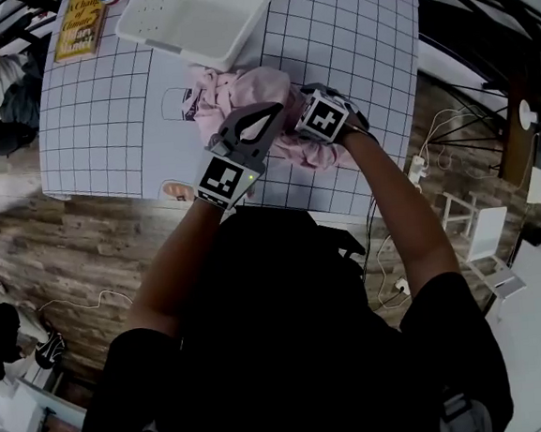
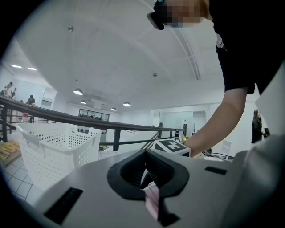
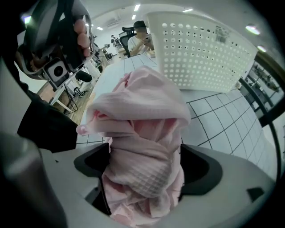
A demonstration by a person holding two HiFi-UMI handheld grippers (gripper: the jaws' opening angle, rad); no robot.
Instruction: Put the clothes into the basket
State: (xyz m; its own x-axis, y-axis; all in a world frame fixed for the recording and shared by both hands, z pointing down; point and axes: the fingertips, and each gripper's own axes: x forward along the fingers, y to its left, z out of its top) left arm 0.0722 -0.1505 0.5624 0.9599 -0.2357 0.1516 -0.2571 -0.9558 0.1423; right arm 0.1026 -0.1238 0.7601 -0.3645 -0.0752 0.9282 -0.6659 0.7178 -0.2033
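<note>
- Clothes (image 1: 227, 92), 1 pink bundle of waffle-textured cloth, lie heaped on the gridded table (image 1: 93, 122). They sit just in front of the basket (image 1: 196, 15) and outside it.
- The basket is white with perforated walls and stands upright at the far edge of the table.
- The left gripper (image 1: 275, 111) reaches nearly level across the near side of the heap.
- Its 2 jaws are pressed together, and a thin pink fold of the clothes (image 2: 151, 200) is pinched between them.
- The left gripper view shows the basket (image 2: 53, 151) off to the left. The marker cube (image 2: 171, 146) of the right gripper sits just beyond the closed jaws.
- The right gripper (image 1: 306, 137) points steeply down into the right part of the heap, close beside the left gripper.
- Its 2 jaws stand wide apart. The bundle (image 3: 142, 133) bulges up between them, fills the gap and brushes both inner faces. The cloth keeps its loose, puffed shape, so the jaws straddle it rather than clamp it.
- In the right gripper view the basket (image 3: 205, 53) stands beyond the bundle, with bare gridded table between the 2.
- A yellow book (image 1: 82, 24) lies at the far left corner of the table, well apart from the clothes.
</note>
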